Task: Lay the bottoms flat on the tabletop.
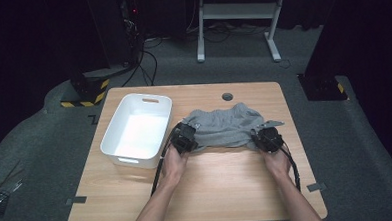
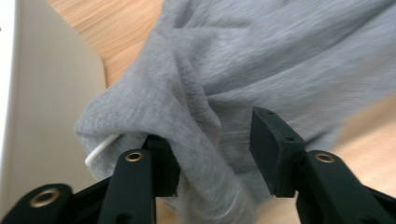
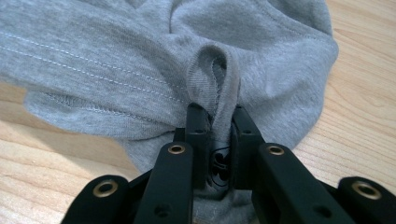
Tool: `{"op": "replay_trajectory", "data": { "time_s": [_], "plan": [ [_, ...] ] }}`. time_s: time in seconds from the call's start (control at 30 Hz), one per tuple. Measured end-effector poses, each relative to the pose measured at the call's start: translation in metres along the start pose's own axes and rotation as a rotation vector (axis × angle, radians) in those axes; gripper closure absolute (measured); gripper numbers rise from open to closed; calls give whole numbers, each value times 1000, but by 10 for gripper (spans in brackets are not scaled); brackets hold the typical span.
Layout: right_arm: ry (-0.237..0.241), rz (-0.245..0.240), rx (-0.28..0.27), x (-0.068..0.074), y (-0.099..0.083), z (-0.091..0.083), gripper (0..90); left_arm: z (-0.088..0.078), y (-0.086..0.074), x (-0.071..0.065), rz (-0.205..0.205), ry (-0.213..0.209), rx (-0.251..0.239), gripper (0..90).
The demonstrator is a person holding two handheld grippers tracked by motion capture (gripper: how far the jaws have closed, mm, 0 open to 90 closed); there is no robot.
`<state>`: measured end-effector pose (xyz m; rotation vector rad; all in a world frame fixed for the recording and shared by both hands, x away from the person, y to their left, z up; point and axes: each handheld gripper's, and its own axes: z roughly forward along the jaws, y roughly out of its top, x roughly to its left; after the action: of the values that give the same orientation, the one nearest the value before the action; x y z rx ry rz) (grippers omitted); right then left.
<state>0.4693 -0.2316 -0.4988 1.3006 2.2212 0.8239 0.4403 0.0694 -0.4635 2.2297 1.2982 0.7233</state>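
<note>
Grey cloth, one garment, lay crumpled on the far half of the wooden table in the high view. I counted one white bin just to its left, empty inside, and two grippers at the garment's near edge: left gripper at its left corner, right gripper at its right corner. A round hole in the tabletop sat beyond the cloth.

Left gripper view: I saw the jaws standing apart, a bunched fold of the garment lying between them; one pad touched cloth, the other stood clear. A white cord poked from the fold. The bin wall stood close alongside.

Right gripper view: jaws nearly together, clamped on a pinched loop of the garment, which rose above the pads.
</note>
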Motion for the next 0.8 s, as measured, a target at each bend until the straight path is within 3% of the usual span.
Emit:
{"op": "replay_trajectory", "data": {
  "time_s": [0.3,0.4,0.43,0.53,0.67,0.8],
  "plan": [
    [-6,0,14,1,1,2,813,-38,-31,-9,36,-131,-63,504],
    [-9,-2,20,2,2,3,813,-42,-36,-16,52,-149,-73,531],
    [-9,-2,20,2,2,3,814,-39,-39,-24,79,-193,-68,534],
    [-12,-9,21,2,2,3,814,-22,-39,-35,124,-207,-46,544],
    [-11,-6,22,2,2,3,814,7,-33,-39,128,-188,-7,547],
    [-9,-9,21,2,2,3,814,20,-28,-38,125,-152,-14,519]
  ]
}}
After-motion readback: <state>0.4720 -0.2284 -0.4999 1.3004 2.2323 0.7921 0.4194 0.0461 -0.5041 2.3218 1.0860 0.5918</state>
